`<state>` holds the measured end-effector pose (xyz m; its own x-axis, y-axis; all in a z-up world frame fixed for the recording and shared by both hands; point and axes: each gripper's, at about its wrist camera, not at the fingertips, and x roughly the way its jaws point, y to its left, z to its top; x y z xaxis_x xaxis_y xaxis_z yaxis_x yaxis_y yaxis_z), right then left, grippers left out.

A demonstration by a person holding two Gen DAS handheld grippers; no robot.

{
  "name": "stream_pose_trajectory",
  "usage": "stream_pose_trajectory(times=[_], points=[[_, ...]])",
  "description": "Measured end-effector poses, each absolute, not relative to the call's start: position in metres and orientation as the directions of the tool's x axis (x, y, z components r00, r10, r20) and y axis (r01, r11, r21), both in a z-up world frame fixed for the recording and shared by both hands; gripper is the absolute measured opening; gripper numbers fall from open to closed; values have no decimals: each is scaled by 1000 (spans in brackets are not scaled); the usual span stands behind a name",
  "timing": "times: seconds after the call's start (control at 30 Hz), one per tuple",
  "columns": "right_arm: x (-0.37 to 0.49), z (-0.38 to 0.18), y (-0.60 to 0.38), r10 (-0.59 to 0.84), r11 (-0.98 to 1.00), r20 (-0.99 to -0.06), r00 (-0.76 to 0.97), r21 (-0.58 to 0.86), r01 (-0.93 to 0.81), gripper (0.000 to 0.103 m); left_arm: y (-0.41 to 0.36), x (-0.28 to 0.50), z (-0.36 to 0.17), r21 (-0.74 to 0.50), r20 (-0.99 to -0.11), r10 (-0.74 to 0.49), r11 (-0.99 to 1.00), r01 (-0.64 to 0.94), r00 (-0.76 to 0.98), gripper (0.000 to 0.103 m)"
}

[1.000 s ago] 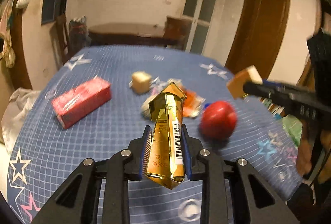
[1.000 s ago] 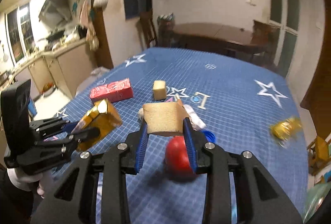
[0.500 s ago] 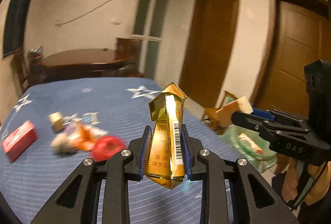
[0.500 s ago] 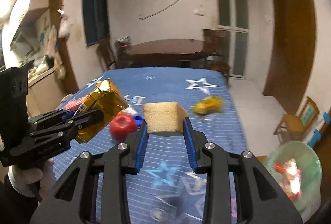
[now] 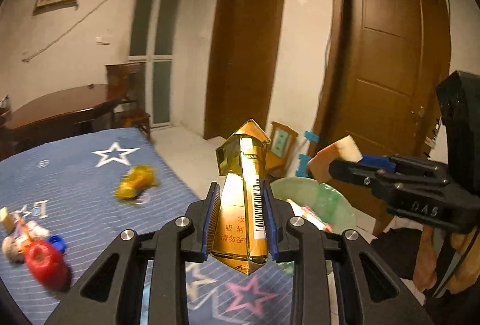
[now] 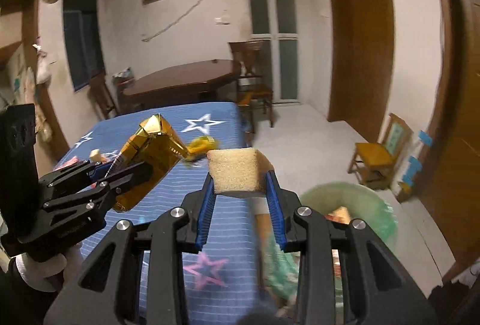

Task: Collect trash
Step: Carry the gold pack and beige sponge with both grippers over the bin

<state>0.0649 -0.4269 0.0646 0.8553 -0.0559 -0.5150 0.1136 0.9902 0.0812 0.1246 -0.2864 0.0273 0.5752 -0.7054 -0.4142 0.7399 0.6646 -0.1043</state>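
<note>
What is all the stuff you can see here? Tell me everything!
Box: one, gold, in left gripper.
Sponge: one, tan, in right gripper.
Bin: one, green, beside table, wrappers inside.
Table: one, blue starred cloth.
Ball: one, red, on table.
Wrapper: one, yellow, on table.
Cap: one, blue, by ball.
Small chair: one, yellow, near door.
Wooden table: one, brown, behind.
Left gripper: black, shut on box.
Right gripper: black, shut on sponge.
</note>
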Motion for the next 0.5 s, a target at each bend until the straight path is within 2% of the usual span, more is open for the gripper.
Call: stream_pose_trajectory(times=[0.23,0.5], points=[[65,48,-495,-82,972,-606,792,127,198,32,-375,138,14,-107,-484,-726,603,791,488,29],[79,5,-557,-32,948,-723,690,197,251,32,-456,155,-29,-113,-588,-702,564,818,403,30]])
